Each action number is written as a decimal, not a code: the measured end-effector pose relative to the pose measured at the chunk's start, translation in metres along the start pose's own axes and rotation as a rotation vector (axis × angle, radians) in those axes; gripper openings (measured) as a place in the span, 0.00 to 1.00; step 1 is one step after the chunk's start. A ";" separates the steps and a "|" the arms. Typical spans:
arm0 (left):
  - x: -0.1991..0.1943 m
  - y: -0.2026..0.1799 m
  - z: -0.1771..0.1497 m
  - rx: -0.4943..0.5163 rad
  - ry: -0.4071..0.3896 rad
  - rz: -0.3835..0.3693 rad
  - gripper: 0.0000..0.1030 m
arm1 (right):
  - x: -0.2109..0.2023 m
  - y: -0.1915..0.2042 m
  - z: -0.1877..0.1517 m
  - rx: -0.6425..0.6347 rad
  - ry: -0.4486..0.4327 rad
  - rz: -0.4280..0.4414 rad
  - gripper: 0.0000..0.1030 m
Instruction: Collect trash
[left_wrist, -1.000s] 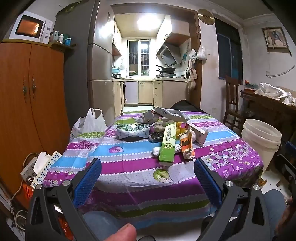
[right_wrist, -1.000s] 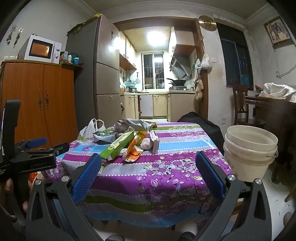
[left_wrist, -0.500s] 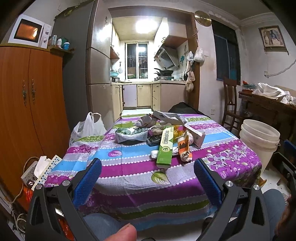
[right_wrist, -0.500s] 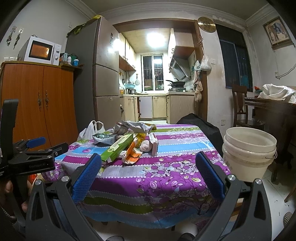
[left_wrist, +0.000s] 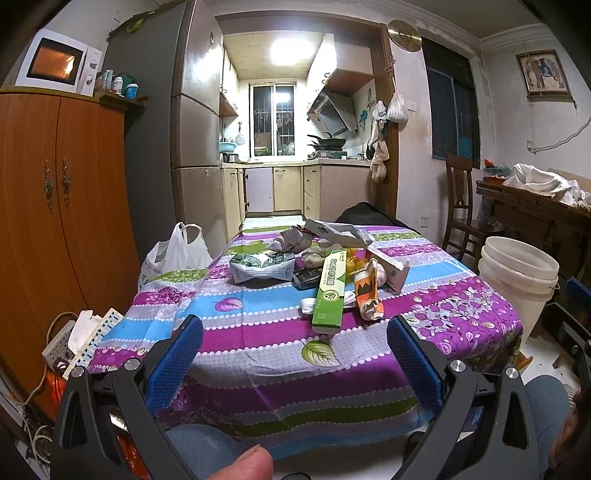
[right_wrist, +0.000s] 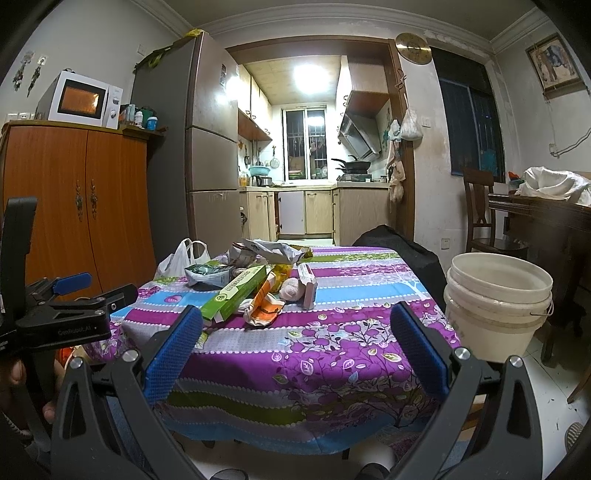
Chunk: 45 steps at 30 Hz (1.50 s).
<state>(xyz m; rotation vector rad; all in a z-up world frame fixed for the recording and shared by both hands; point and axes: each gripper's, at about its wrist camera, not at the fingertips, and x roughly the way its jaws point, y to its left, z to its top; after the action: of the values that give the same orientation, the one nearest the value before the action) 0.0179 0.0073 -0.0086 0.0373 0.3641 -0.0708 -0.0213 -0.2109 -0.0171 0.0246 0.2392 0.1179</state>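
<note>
A heap of trash lies mid-table on the striped purple cloth (left_wrist: 258, 332): a long green box (left_wrist: 330, 291) (right_wrist: 236, 292), an orange crumpled carton (left_wrist: 366, 293) (right_wrist: 264, 304), a grey-green foil bag (left_wrist: 260, 266) (right_wrist: 205, 275), and crumpled wrappers (left_wrist: 332, 232) behind them. My left gripper (left_wrist: 293, 363) hangs open before the table's near edge, empty. My right gripper (right_wrist: 295, 354) is open too, short of the near right corner. A white stacked bucket (right_wrist: 496, 302) (left_wrist: 517, 277) stands on the floor right of the table.
A white plastic bag (left_wrist: 173, 254) sits at the table's left edge. An orange cabinet (left_wrist: 55, 221) with a microwave, and power strips (left_wrist: 81, 336) on the floor, are at left. A wooden chair (left_wrist: 461, 210) and dark sideboard (right_wrist: 546, 229) stand at right. A person's knees show below.
Both grippers have drifted slightly back and up from the table, so the trash sits a little lower and further away. Both stay open and empty.
</note>
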 end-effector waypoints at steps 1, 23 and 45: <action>0.000 0.000 0.000 -0.001 0.001 0.000 0.96 | 0.000 0.000 0.000 0.000 0.001 0.000 0.95; 0.005 -0.001 0.000 0.001 0.019 -0.004 0.96 | 0.000 0.001 -0.002 -0.001 0.005 0.000 0.95; 0.017 0.004 0.000 -0.011 0.053 -0.043 0.96 | 0.004 0.000 -0.005 0.001 0.023 0.010 0.95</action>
<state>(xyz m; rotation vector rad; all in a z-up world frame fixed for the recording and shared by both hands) 0.0346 0.0101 -0.0145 0.0209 0.4185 -0.1108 -0.0189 -0.2104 -0.0231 0.0253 0.2620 0.1285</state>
